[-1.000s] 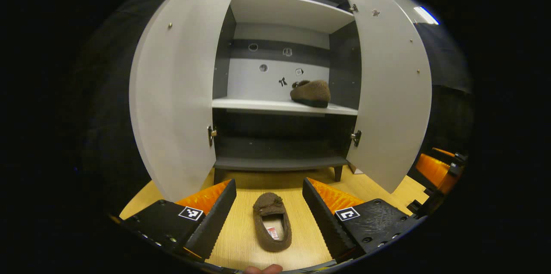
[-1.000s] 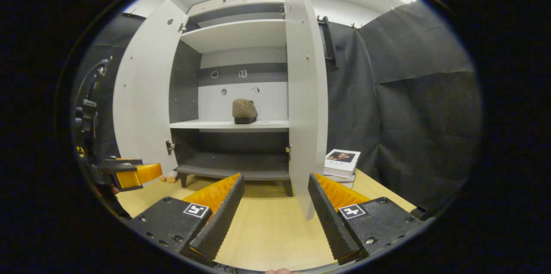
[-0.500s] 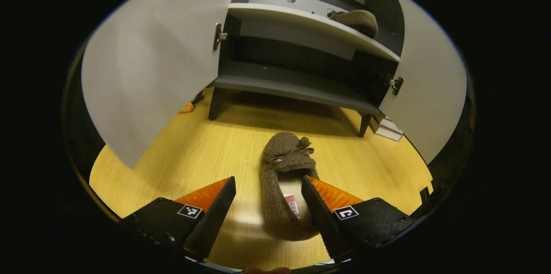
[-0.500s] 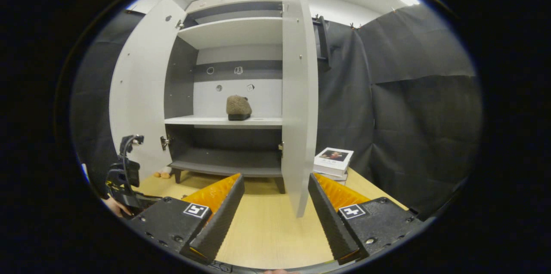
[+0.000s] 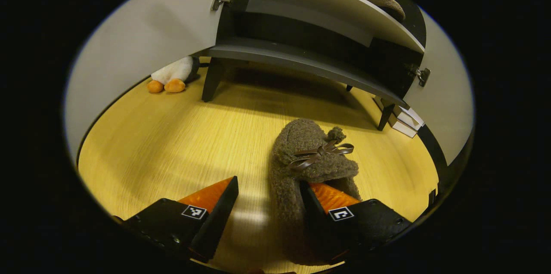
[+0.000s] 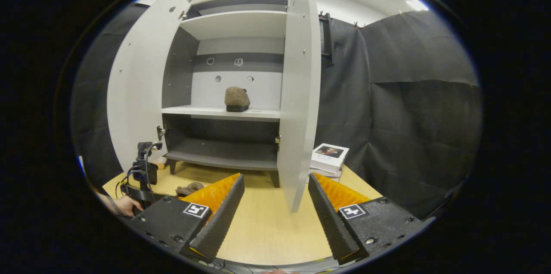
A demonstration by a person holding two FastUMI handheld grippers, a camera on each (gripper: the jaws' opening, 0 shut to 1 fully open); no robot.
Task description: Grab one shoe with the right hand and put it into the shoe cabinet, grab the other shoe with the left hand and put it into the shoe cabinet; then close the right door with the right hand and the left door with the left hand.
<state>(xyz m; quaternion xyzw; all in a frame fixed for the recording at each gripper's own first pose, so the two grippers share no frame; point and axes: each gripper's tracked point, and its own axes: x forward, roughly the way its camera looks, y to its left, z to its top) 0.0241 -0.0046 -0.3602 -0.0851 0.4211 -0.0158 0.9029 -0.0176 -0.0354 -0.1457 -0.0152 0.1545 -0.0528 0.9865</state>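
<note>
A brown fuzzy slipper [image 5: 310,157] with a bow lies on the wooden floor in the left gripper view. My left gripper [image 5: 269,188] is open and low over it. One finger sits inside the slipper's opening and the other on the floor beside its left wall. The second slipper [image 6: 236,98] stands on the middle shelf of the shoe cabinet [image 6: 224,112]; its top edge [image 5: 389,2] shows in the left gripper view. Both cabinet doors stand open. My right gripper [image 6: 275,183] is open and holds nothing, a good way back from the right door [image 6: 299,93]. The floor slipper [image 6: 189,188] and the left gripper [image 6: 144,179] show at lower left.
A plush toy with orange feet [image 5: 172,78] lies under the left door [image 5: 142,50] by a cabinet leg. A stack of books [image 6: 329,157] rests on the floor right of the cabinet. Black cloth walls close the booth on the right. A hand [image 6: 125,205] holds the left gripper.
My left gripper has dropped and moved forward onto the floor slipper, one finger sliding into its opening. The right gripper has drawn back slightly and stays open.
</note>
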